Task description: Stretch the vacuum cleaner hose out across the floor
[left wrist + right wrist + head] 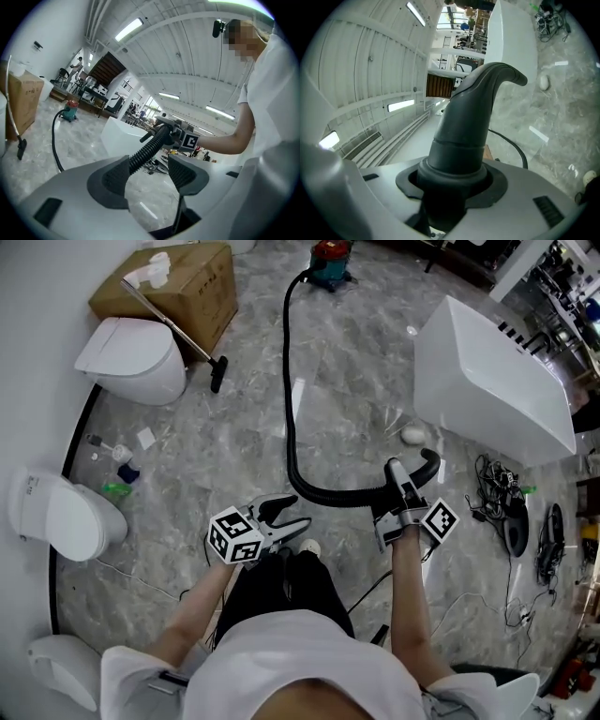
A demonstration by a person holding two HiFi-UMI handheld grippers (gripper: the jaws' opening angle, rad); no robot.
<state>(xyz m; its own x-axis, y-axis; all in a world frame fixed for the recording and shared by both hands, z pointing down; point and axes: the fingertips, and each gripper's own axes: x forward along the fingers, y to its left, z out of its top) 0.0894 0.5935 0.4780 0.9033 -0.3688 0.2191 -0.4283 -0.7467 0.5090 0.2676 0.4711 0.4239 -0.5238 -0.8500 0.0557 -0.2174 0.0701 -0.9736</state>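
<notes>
hose [287, 381] pinched at its end by r gripper [396, 486]
l gripper [289, 513] held spread, nothing gripped; hose bend found just ahead, long axis run away toward vac [330, 261].

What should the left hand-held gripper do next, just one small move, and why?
Probably ease the left hand-held gripper forward and close it on the hose: its jaws are open, gripping nothing, while the right hand-held gripper clamps the curved handle.

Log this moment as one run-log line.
left tool: open, gripping nothing | right tool: shut on hose handle | hose: bent, runs across floor to vacuum cleaner
</notes>
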